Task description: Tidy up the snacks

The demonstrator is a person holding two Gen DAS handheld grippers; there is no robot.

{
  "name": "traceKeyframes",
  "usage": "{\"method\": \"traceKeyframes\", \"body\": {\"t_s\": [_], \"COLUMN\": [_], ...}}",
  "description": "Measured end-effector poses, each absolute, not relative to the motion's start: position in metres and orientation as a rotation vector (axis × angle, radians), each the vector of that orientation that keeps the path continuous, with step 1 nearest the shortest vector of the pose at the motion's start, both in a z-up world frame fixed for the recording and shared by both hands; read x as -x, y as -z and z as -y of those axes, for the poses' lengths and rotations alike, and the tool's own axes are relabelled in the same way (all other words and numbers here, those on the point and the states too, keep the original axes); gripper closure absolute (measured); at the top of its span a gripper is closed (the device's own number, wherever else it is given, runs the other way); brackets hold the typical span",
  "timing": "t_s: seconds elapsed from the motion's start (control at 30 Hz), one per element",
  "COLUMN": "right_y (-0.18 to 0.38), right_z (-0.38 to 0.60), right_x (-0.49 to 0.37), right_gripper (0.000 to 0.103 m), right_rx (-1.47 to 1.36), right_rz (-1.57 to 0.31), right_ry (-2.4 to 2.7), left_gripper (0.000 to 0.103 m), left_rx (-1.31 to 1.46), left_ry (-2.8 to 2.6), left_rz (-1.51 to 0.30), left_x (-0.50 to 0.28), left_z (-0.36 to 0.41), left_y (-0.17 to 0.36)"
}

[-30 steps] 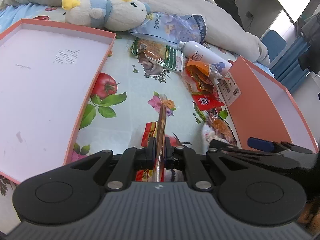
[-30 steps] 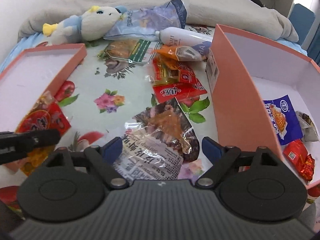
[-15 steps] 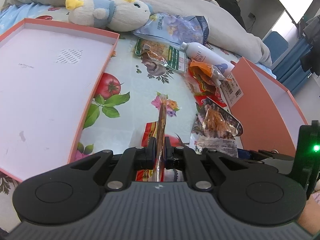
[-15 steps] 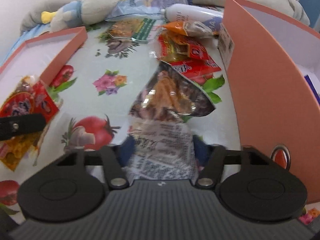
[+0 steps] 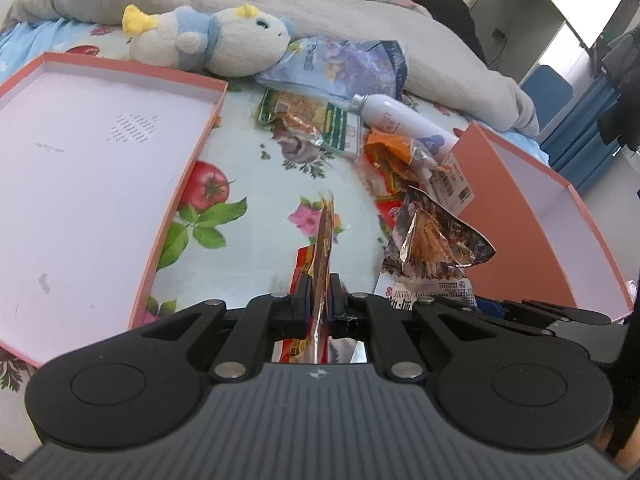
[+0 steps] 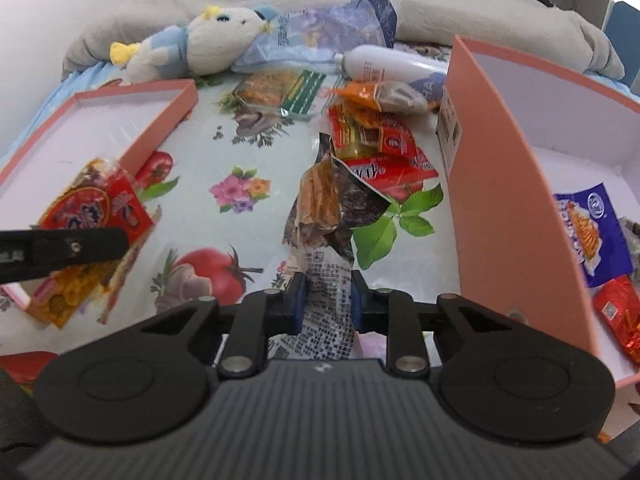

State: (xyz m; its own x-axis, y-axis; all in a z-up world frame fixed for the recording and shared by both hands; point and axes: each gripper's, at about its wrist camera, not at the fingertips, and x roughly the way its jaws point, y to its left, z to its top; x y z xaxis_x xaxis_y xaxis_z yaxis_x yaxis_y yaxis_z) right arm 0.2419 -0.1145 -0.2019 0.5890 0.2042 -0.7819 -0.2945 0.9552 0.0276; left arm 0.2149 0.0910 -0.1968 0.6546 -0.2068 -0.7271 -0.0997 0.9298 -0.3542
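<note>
Two hand-held grippers, left (image 5: 319, 297) and right (image 6: 327, 298), each level, clamping a snack packet.

Hardly any print is legible: the brown snack packet (image 5: 430, 240) shows a line in Latin letters on its white end, too small to read; the barcode label (image 6: 449, 130) on the pink box wall and the white bottle (image 6: 380, 65) carry print too blurred to make out

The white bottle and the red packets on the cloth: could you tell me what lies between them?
An orange packet lies between the white bottle and the red packets, shown best in the right wrist view.
</note>
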Motion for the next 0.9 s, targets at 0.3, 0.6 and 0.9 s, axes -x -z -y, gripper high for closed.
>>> {"method": "traceKeyframes", "body": {"t_s": [0.3,0.6,0.9], "right_y": [0.159,0.113,0.076], "right_z": [0.131,0.145,0.165], "right_x": [-0.239,-0.243,-0.247], "right_gripper": [0.08,0.08,0.08], "right_rx": [0.078,0.028,0.02], "right_rz": [-0.854,-0.821,-0.771], "right_ry": [-0.314,-0.337,-0.331], "left_gripper": [0.095,0.095,0.095], "left_rx": [0.375,0.379,0.339], "left_ry": [0.089,0.121,0.148], "left_rz": [-0.822,-0.78,-0.772], "left_x": [-0.227,-0.237,-0.249], "left_z": [-0.074,-0.063,-0.045], "left_y": [0.167,0.129,0.098]}}
